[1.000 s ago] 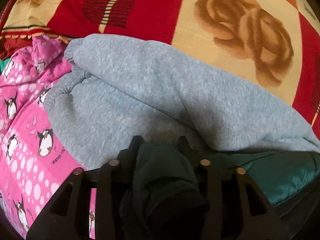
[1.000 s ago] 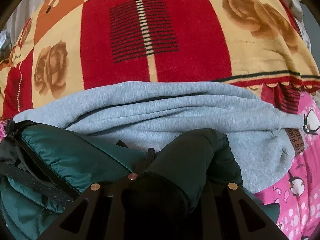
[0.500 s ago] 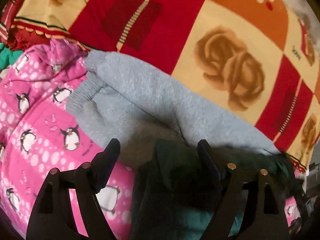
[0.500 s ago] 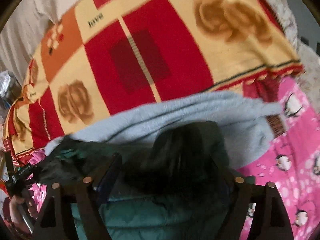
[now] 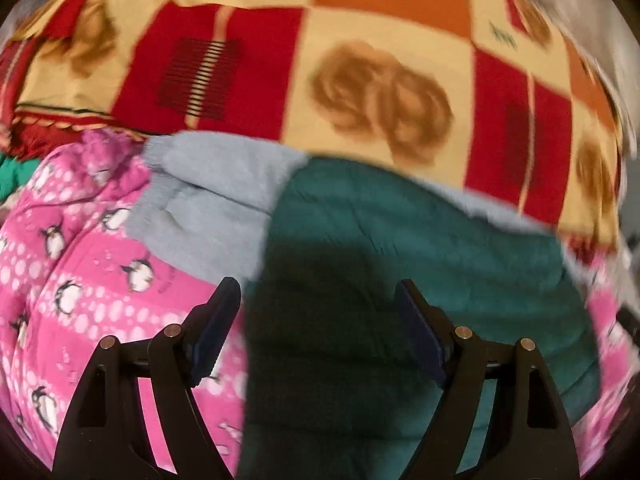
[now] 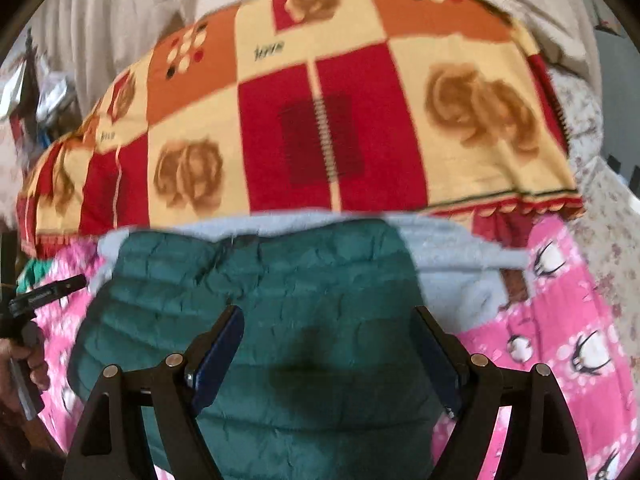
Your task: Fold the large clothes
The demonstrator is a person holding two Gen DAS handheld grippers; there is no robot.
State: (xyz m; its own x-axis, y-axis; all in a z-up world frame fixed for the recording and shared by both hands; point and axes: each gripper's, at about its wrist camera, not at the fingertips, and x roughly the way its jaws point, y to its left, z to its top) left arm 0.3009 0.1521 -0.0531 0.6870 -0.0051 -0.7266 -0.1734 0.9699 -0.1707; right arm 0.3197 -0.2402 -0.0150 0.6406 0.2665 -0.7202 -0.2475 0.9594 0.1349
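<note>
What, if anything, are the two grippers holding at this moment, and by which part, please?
Nothing. The left gripper and right gripper are open above the green jacket, their pads clear of it.

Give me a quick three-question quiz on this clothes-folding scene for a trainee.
1. True or false: the right gripper is clamped on the green puffer jacket.
2. Which garment lies directly under the jacket? A) grey sweatshirt B) pink penguin blanket C) rose-patterned blanket
3. Fill in: the left gripper stands ___ over the jacket.

Key: 1 false, both grippers have just opened with nothing clamped; 2 A; 3 open.
</note>
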